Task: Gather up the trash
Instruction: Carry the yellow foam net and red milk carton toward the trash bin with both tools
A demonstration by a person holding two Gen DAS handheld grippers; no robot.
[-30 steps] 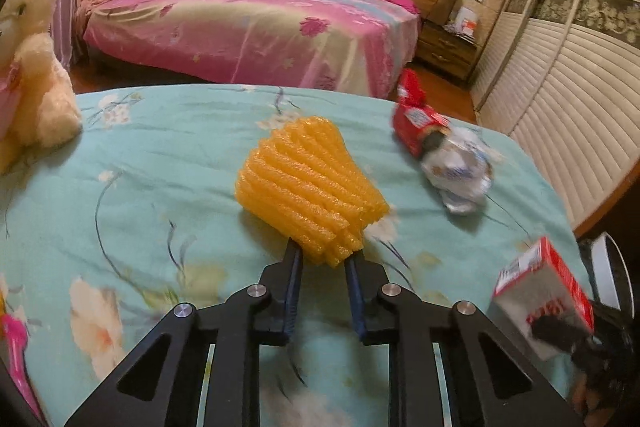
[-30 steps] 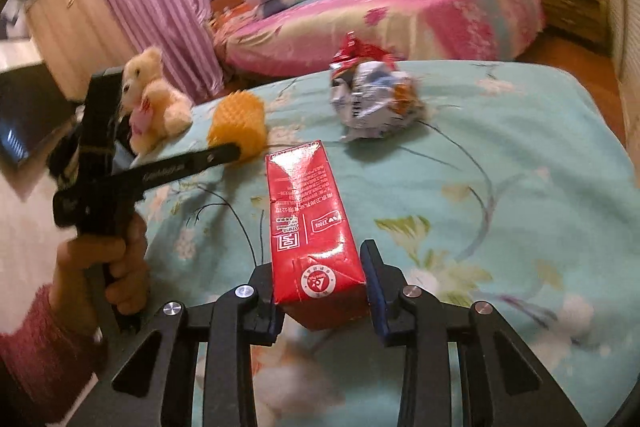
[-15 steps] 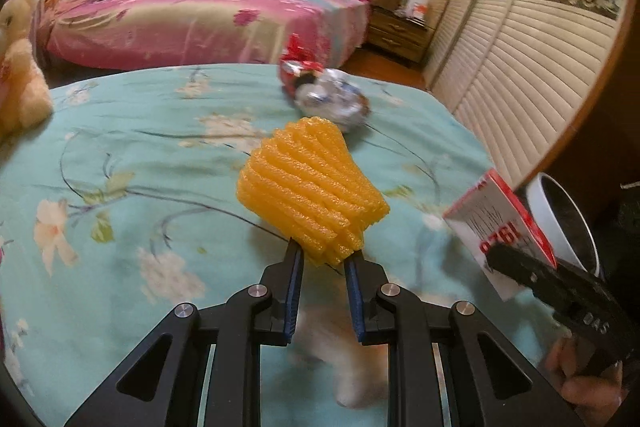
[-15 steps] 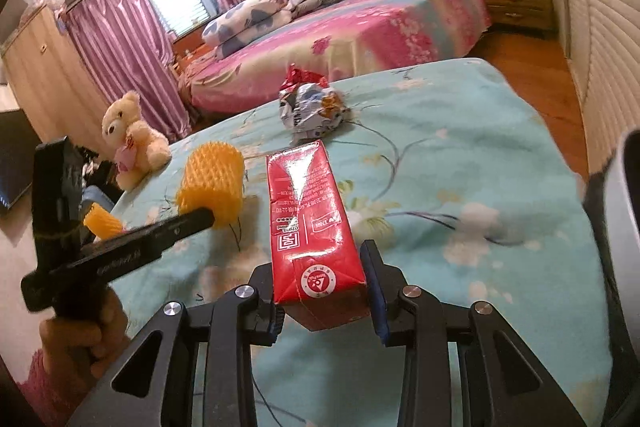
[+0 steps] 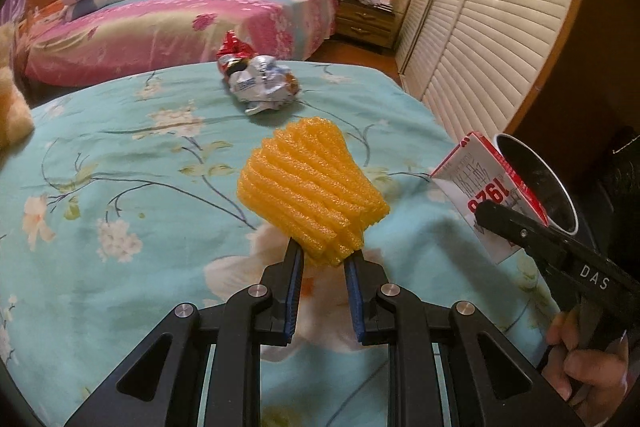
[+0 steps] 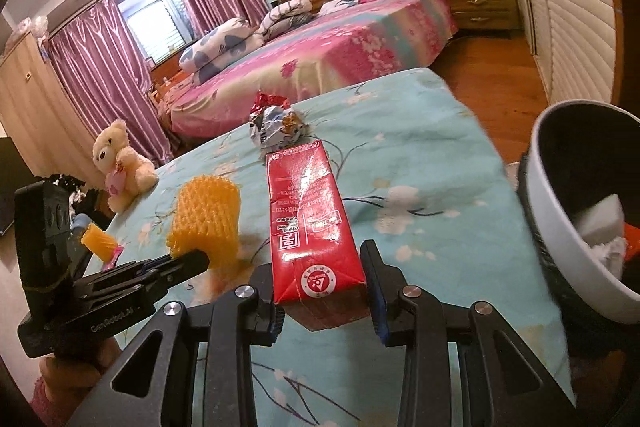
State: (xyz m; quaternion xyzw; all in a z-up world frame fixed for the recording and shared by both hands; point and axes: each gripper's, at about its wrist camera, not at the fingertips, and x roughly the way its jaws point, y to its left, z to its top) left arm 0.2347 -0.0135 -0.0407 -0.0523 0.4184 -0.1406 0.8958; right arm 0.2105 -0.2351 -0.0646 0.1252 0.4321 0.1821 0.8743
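Above the flowered teal bedspread (image 5: pixel 120 155), the left gripper (image 5: pixel 322 267) pinches a ribbed yellow foam net (image 5: pixel 312 187); the right gripper (image 6: pixel 324 291) clamps a glossy red carton (image 6: pixel 310 219) beside a round white bin (image 6: pixel 560 227).

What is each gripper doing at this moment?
Left gripper: closed on the yellow foam net.
Right gripper: closed on the red carton.

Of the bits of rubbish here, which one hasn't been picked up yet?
The crumpled silver-and-red wrapper lies alone on the turquoise bedspread. The orange foam net sits in the left hand-held gripper, the red carton in the right hand-held gripper.
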